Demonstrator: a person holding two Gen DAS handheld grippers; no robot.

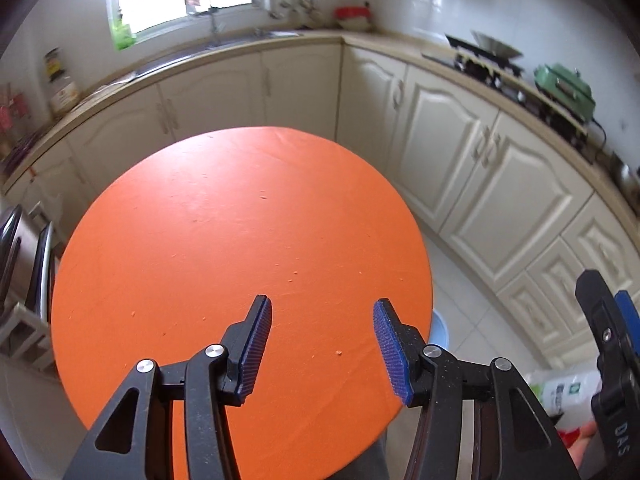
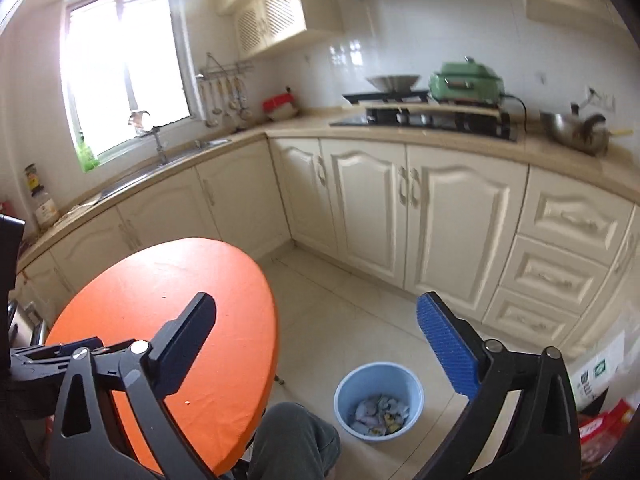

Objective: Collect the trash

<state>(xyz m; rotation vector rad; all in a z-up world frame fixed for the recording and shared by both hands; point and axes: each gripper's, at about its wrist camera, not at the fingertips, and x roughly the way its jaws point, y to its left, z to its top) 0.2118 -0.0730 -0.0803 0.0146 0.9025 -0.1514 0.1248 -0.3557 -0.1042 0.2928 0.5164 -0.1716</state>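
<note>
Right claw [image 2: 316,336] gapes wide and empty above trash [image 2: 380,410] in bucket [image 2: 378,376].

Small crumbs [image 1: 338,353] dot the round orange table [image 1: 224,216]; a blue bin [image 2: 378,400] stands on the tiled floor [image 2: 340,312].

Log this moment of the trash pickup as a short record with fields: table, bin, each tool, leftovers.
table: round orange table, only small crumbs on it
bin: blue bin on the floor beside the table, crumpled trash inside
left tool: left tool over the table, jaws apart, nothing between them
right tool: right tool above the floor near the bin, jaws wide, empty
leftovers: no larger trash visible on the table
</note>
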